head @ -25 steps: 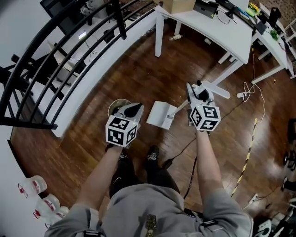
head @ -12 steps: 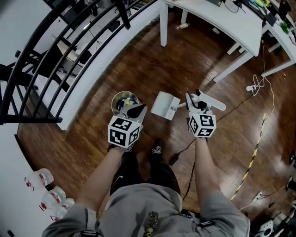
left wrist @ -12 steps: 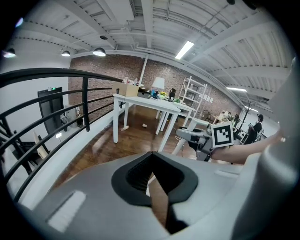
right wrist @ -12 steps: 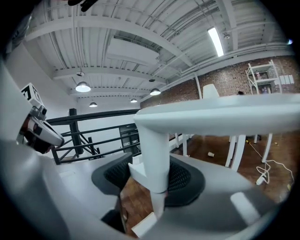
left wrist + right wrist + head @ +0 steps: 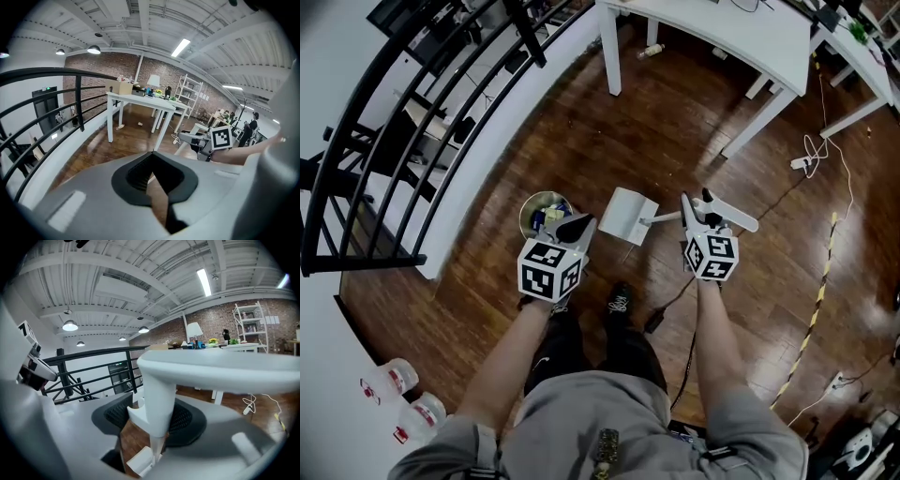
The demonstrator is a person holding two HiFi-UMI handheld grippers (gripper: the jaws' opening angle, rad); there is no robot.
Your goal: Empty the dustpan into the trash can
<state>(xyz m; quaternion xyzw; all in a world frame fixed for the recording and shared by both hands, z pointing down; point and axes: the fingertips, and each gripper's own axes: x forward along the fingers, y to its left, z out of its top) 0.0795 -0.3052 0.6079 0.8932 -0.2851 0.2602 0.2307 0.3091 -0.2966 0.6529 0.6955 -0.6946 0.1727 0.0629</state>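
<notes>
White plastic, the dustpan (image 5: 628,216) is just beside the small round trash can (image 5: 528,208), to its right in the head view and not over it. The right gripper (image 5: 694,208) is clamped on its long handle (image 5: 157,399). The left gripper (image 5: 577,226) hovers at the can's near edge above the wooden floor (image 5: 581,141), jaws together and empty.

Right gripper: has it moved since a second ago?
Yes: against the trash can, the right gripper, holding the dustpan, has shifted down the head view, toward the person.
</notes>
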